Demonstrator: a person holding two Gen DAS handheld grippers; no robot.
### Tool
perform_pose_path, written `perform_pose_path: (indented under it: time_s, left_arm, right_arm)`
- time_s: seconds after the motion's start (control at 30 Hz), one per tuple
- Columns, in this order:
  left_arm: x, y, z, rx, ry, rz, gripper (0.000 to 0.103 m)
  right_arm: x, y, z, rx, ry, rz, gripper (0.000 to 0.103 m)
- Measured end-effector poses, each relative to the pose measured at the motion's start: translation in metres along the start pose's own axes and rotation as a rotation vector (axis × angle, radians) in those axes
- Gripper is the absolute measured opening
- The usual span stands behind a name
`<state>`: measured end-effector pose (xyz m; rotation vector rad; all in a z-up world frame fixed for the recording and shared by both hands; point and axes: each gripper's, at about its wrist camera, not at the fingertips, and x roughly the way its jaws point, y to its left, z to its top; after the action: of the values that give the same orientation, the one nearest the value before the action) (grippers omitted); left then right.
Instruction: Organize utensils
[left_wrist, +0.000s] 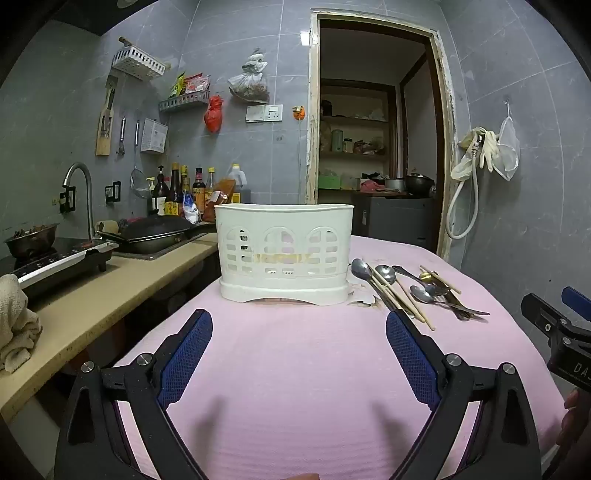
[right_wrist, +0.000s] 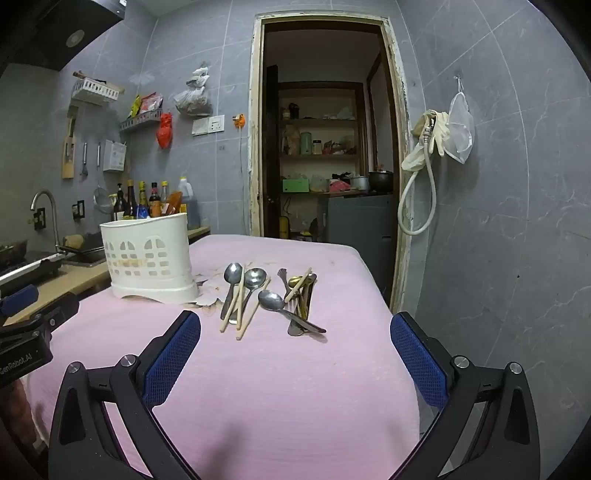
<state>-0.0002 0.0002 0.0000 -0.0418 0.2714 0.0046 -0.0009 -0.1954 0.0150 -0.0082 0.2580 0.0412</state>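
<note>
— So, the left wrist view first: how does the left gripper (left_wrist: 299, 328) sit?

— Low over the pink cloth (left_wrist: 295, 387), tipped a little downward, its jaws spread wide with nothing between them. Only cloth shows in the gap between the blue pads (left_wrist: 184, 354).

— And the utensils relative to it?

— The white utensil holder (left_wrist: 284, 254) stands upright straight ahead of the open jaws, well apart from the fingertips. The loose utensils (left_wrist: 413, 288), spoons and wooden chopsticks, lie on the cloth to the right of the holder; the nearest chopstick ends come close to the tip of the right-hand finger, but whether they touch cannot be told. At the right edge part of the right gripper (left_wrist: 561, 325) shows, with a bit of a person's hand (left_wrist: 572, 417) under it.

— Now the right wrist view.

— The right gripper (right_wrist: 295, 332) hangs over the same cloth, also angled slightly down, jaws fully released and empty. The utensil pile lies directly ahead between the lines of its two fingers, near the tips and not touched. Two spoons (right_wrist: 243, 280) and several chopsticks (right_wrist: 251, 310) form the left cluster; a third spoon and darker cutlery (right_wrist: 303, 299) form the right one.

— The holder there?

— Ahead and to the left, just beside the left cluster. The body of the left gripper pokes in at the left edge.
</note>
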Motion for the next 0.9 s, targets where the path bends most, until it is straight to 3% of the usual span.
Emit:
perform_pose_path:
  time_s: [0.9]
  left_arm:
    - [-0.0002, 0.0026, 0.0001, 0.004, 0.006, -0.001, 0.092]
  right_arm:
    - [0.0013, 0.0051, -0.0019, -0.004, 0.012, 0.017, 0.103]
